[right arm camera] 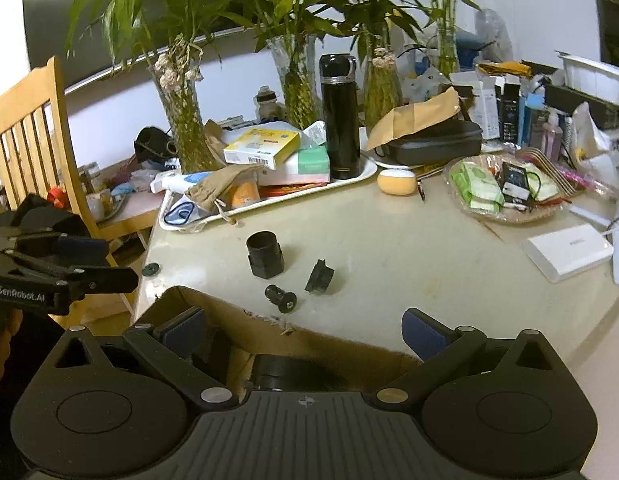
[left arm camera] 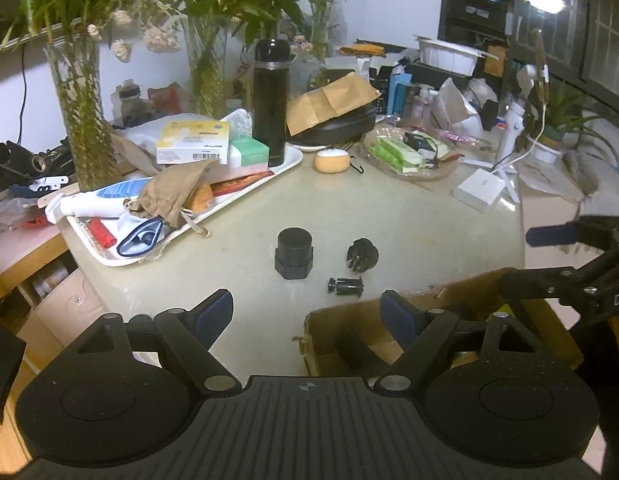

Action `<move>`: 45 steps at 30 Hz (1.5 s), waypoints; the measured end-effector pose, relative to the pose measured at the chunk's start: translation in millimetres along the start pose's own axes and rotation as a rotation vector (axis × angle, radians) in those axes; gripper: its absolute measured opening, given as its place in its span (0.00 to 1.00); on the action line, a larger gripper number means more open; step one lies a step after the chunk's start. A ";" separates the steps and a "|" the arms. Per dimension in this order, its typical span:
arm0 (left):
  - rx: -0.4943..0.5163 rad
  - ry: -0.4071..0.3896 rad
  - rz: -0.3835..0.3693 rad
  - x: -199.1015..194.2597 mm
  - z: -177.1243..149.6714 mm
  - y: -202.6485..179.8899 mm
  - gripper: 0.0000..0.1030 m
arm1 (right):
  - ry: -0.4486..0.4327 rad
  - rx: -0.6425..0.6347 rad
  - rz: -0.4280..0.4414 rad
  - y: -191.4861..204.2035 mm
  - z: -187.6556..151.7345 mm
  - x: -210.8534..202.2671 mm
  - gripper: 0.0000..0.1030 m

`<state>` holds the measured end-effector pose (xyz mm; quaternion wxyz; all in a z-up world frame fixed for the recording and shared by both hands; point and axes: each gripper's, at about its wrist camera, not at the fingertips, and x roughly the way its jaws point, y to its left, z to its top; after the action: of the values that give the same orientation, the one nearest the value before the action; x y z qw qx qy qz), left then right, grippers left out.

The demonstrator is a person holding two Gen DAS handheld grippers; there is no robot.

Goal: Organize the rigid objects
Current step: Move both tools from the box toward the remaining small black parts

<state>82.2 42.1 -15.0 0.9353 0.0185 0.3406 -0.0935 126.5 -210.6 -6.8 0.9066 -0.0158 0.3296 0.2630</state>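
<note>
Lettering "GenRobot.AI" marks the left gripper (right arm camera: pixel 89 264); both it and the right gripper (right arm camera: pixel 305 330) hold fingers wide, empty, while three black parts (left arm camera: pixel 294 254) sit on the table (left arm camera: pixel 389 216) beside the cardboard box (right arm camera: pixel 229 312)

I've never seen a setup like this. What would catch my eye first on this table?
Probably three small black parts on the bare tabletop: a chunky cylinder, a ribbed plug and a little pin, just beyond an open cardboard box. Behind them a tall black flask stands on a cluttered white tray, with leafy stems in glass vases along the wall.
</note>
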 end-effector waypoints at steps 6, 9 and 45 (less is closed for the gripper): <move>0.039 -0.002 0.015 18.2 7.2 1.5 0.78 | -0.002 -0.058 0.017 -2.9 8.4 11.3 1.00; 0.056 -0.002 0.019 27.0 11.2 3.0 0.78 | 0.001 -0.062 0.020 -7.4 12.4 17.2 1.00; 0.205 0.101 -0.061 134.8 37.8 21.1 0.68 | 0.202 0.056 0.111 -38.9 50.7 114.9 0.68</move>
<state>211.2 37.3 -73.0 0.9069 0.1085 0.3763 -0.1553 249.3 -180.3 -42.4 0.8529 0.0013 0.4269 0.3005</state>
